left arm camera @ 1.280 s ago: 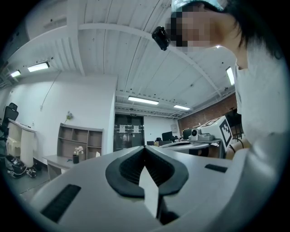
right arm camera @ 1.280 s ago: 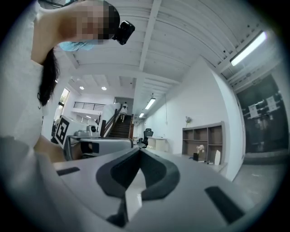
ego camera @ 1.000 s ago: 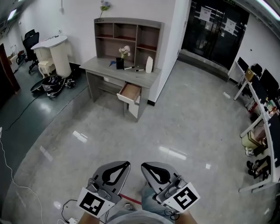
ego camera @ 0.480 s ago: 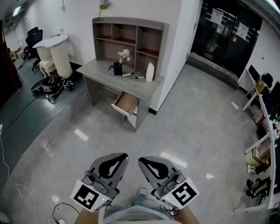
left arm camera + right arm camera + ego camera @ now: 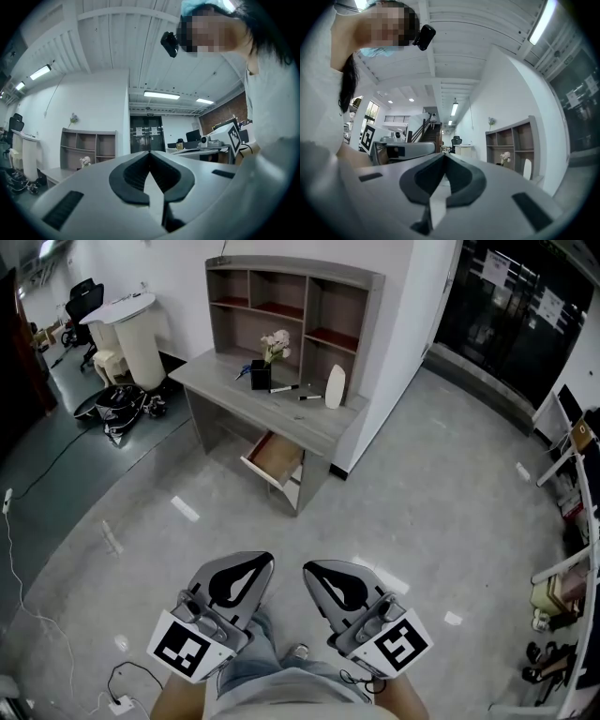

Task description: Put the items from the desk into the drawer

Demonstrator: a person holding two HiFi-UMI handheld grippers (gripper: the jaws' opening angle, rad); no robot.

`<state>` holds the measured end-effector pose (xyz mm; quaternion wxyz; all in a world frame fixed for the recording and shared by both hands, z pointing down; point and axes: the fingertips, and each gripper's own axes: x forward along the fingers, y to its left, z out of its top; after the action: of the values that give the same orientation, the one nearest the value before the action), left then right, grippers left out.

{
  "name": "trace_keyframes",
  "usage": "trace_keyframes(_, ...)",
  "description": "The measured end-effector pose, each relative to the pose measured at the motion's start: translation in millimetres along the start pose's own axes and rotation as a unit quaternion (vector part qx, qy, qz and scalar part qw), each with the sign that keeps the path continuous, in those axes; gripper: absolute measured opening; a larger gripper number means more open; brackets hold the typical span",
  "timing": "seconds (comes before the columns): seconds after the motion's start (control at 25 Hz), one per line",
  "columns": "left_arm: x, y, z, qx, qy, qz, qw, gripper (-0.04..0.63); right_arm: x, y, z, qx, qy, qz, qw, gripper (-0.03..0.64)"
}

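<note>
- In the head view, the grey wooden table with a shelf unit on top stands well ahead of both tools, with its open wooden drawer hanging below the front edge.
- On the tabletop are seen a white upright bottle-shaped object, a black pot with pale flowers and two dark pens, whose long axes run roughly along the table's front edge.
- The left hand-held gripper and the right hand-held gripper are held side by side, low and well apart from the table; neither is judged clearly nearer.
- In the left gripper view, the jaws are seen pressed together with nothing between them, and the shelf unit lies far off to the left.
- In the right gripper view, the jaws are likewise together and empty, and the shelf unit lies far off to the right.
</note>
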<state>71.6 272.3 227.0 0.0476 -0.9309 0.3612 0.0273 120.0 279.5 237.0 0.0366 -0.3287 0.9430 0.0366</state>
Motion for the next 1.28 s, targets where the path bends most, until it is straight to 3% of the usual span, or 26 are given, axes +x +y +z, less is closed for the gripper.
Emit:
trace_keyframes(0.28,60,55,-11,-0.006,-0.007,-0.039,0.9992,0.008,45,-64,-7,0.001,0.004,-0.036,0.999,0.008)
trace_keyframes(0.84,128,239,-24,0.005,0.004,-0.102,0.9947,0.008,221,-156,-19,0.006,0.005,-0.088,0.996,0.008)
trace_keyframes(1.28,158,308,-53,-0.020,0.008,-0.112,0.9934,0.008,283,-204,-40,0.004,0.028,-0.111,0.993,0.008)
